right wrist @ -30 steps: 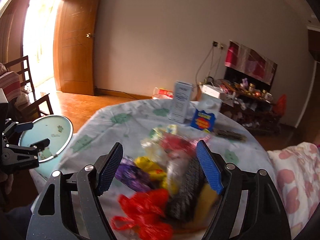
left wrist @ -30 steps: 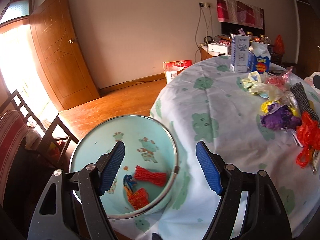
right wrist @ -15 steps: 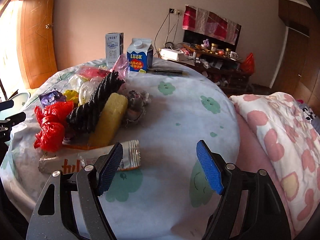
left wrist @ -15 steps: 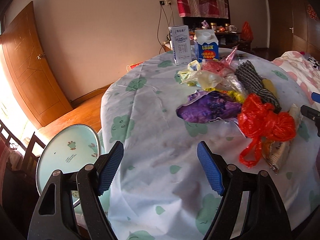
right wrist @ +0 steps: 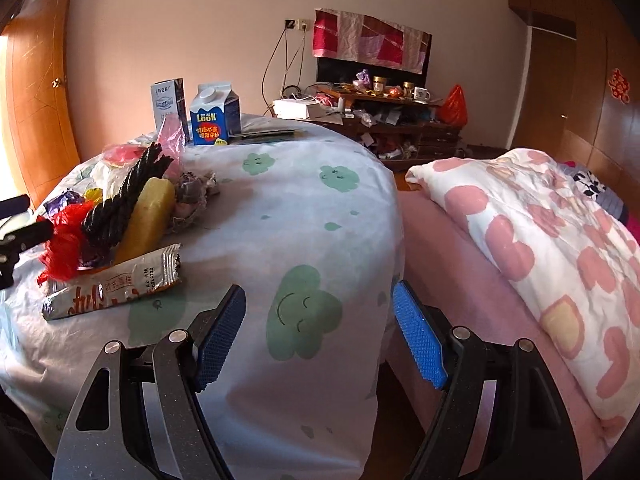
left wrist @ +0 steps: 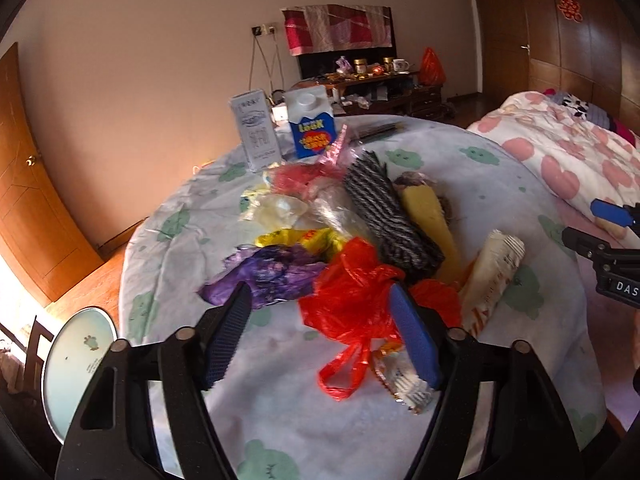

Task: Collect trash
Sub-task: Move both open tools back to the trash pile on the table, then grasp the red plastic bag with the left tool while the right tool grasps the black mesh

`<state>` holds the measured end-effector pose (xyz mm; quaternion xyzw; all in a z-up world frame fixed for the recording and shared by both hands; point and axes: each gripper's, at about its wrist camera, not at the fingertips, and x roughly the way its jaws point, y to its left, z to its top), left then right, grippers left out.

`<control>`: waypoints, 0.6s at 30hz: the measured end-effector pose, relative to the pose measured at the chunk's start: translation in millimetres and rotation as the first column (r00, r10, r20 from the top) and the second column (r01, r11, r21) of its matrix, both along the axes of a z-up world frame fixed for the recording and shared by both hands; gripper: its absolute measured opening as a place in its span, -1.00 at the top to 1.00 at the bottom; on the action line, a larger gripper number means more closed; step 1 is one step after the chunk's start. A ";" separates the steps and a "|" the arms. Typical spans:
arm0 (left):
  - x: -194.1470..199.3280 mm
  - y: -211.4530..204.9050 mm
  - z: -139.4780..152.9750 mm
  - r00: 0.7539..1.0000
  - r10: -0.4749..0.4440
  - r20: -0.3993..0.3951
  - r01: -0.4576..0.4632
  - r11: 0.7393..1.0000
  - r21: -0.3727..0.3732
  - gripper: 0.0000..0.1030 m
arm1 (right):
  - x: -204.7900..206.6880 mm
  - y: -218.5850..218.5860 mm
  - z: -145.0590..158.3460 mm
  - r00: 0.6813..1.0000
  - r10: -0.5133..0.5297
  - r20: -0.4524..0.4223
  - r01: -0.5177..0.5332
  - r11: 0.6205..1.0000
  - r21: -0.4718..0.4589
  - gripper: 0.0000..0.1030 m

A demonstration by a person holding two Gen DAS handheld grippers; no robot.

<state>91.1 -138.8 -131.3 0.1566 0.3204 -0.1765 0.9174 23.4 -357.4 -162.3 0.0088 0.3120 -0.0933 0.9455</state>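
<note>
Now the closing left hand-held gripper (left wrist: 320,332) straddles the red bag (left wrist: 352,296).

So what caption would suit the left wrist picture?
Left gripper closing around a red plastic bag in the trash pile on a round table.

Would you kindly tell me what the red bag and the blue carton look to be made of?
Red bag: thin, glossy, translucent plastic film, judging by its crinkles and shine. Blue carton: probably coated paperboard, with a gabled top, printed faces and a white cap, likely plastic.
</note>
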 end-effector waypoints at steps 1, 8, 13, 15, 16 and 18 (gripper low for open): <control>1.6 -5.9 -6.2 0.999 -0.027 -0.021 0.027 1.000 0.006 0.21 | 0.6 2.1 -0.5 1.000 0.004 0.004 -0.004 1.000 -0.005 -0.47; -0.2 -1.2 -1.7 0.996 -0.074 -0.048 0.072 0.997 -0.043 0.98 | 1.3 8.8 1.2 0.999 0.033 0.016 -0.033 0.999 0.010 -0.48; -1.4 31.0 27.8 1.000 -0.023 -0.003 0.022 0.996 -0.084 0.98 | 9.5 21.1 10.0 0.998 0.057 0.033 -0.057 0.998 0.023 -0.48; -1.8 48.4 37.0 1.000 0.017 0.015 -0.016 0.996 -0.092 0.98 | 11.9 30.3 14.2 0.996 0.077 0.037 -0.078 0.997 0.026 -0.48; -3.3 57.5 39.4 0.999 0.045 0.029 -0.043 0.996 -0.084 0.98 | 12.7 35.6 16.7 0.995 0.090 0.042 -0.091 0.996 0.027 -0.48; -6.4 76.8 40.0 0.995 0.095 0.041 -0.092 0.993 -0.076 0.98 | 14.0 46.7 19.1 0.992 0.118 0.044 -0.119 0.992 0.030 -0.51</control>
